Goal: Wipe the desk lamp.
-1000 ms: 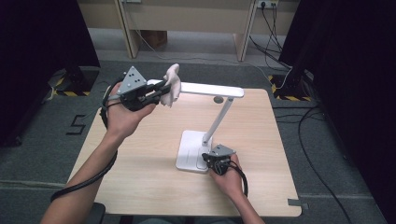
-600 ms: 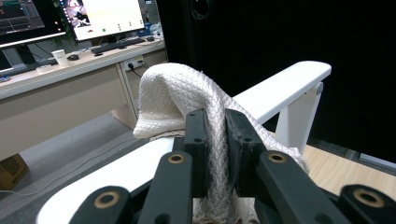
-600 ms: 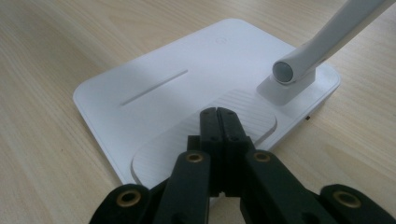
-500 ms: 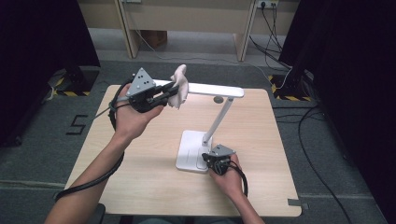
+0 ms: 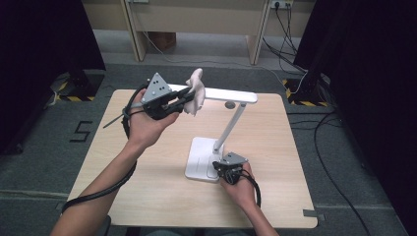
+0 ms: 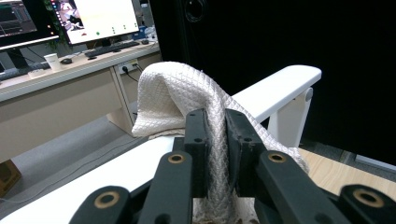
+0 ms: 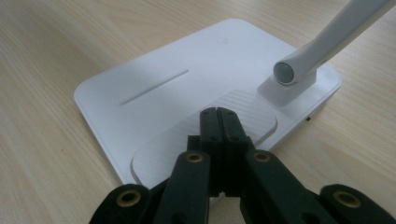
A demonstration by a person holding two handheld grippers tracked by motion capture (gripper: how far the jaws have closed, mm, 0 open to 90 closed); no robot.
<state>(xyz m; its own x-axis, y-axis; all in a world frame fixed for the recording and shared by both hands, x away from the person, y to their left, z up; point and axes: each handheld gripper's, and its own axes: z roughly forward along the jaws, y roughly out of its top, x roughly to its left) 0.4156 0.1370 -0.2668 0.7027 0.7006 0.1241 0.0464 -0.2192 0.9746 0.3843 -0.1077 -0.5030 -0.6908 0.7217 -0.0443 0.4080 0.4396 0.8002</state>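
A white desk lamp stands on the table with its flat base [image 5: 200, 156], a slanted stem [image 5: 231, 125] and a long horizontal head [image 5: 231, 95]. A cream quilted cloth [image 5: 196, 91] is draped on the head's left part. My left gripper [image 5: 185, 101] is shut on the cloth [image 6: 212, 140], its jaws pinching a fold of it over the lamp head [image 6: 275, 88]. My right gripper [image 5: 217, 168] is shut with nothing in it, its tips resting on the ribbed pad of the lamp base [image 7: 187, 79] beside the stem's hinge [image 7: 285, 72].
The wooden table [image 5: 147, 177] has bare room left and in front of the lamp. A desk with monitors and a keyboard [image 6: 112, 46] shows behind. Black curtains flank the table; cables [image 5: 339, 147] lie on the floor at right.
My left gripper has slid the cloth to the right along the lamp head. The right gripper has stayed on the base.
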